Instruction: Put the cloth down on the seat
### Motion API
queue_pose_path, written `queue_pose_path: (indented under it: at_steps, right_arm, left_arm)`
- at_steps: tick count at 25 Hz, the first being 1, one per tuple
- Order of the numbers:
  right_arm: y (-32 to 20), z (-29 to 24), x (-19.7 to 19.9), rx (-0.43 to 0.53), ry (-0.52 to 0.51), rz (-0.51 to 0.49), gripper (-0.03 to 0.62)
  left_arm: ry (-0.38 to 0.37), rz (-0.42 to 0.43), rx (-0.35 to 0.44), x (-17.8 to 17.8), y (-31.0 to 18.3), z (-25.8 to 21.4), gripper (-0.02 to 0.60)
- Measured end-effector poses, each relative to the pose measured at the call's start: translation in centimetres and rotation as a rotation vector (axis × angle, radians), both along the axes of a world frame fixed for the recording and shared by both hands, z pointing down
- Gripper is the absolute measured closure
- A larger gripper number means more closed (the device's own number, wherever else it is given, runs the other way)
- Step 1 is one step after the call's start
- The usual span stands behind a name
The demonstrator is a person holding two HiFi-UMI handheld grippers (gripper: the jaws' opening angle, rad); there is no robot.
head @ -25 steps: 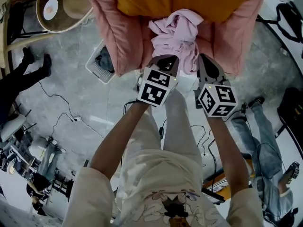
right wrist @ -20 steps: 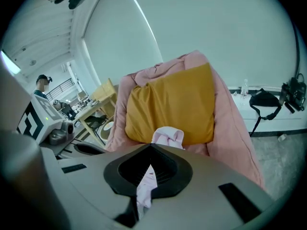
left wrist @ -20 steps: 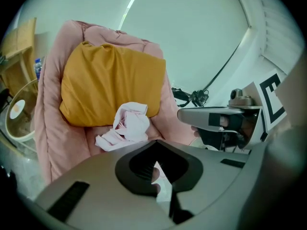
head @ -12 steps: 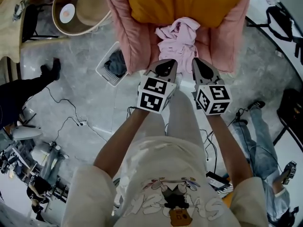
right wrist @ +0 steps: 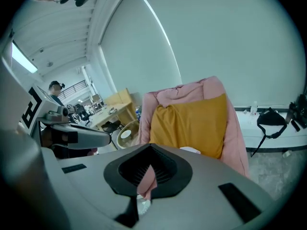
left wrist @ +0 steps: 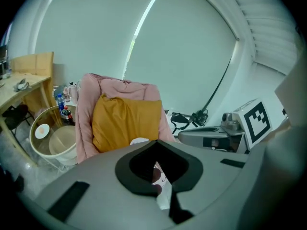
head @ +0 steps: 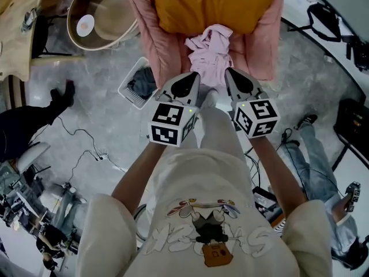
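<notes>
Cushion (head: 219, 4) sat on the seat (head: 154, 45), against its back. Cloth (head: 210, 49) lay at the seat's front edge. Basket (head: 136, 85) stood on the floor left of the seat. Left gripper (head: 185, 84) and right gripper (head: 237, 81) were just before the seat.

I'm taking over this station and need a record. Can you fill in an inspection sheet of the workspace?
Surface: pink chair, orange cushion against its back.
Job's things: pink cloth, bunched in front of the cushion, pinched by both grippers.
Clutter: white basket and round tub on the floor.
Grippers: left gripper and right gripper, both shut on the cloth.
Cables: black cables across the floor.
Surroundings: a person's legs at right, wooden desk at left.
</notes>
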State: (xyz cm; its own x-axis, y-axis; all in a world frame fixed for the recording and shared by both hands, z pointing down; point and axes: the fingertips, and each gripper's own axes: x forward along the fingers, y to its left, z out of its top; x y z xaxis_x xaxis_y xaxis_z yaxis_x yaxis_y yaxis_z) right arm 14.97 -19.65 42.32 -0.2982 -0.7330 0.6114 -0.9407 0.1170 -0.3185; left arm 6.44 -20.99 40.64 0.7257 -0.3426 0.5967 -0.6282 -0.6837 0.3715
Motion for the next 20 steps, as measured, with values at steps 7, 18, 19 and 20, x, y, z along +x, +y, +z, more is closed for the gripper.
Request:
queue_pose_path:
  at_steps: [7, 18, 19, 20]
  right_arm:
    - [0.5, -5.6, -2.0, 0.093, 0.003, -0.049, 0.576]
    - [6.1, -13.8, -3.5, 0.221, -0.018, -0.06, 0.576]
    - [6.6, -14.4, -3.5, 0.233, -0.018, -0.06, 0.576]
    - [7.2, -14.9, -3.5, 0.243, -0.018, -0.06, 0.576]
  left_arm:
    - [0.049, -0.026, 0.102, -1.3, 0.1, -6.7, 0.577]
    - [0.129, -0.02, 0.24, -2.0, 3.4, -15.4, 0.577]
    - [0.135, -0.014, 0.25, -1.9, 3.9, -15.9, 0.577]
    - [0.141, -0.008, 0.259, -1.8, 4.6, -16.4, 0.577]
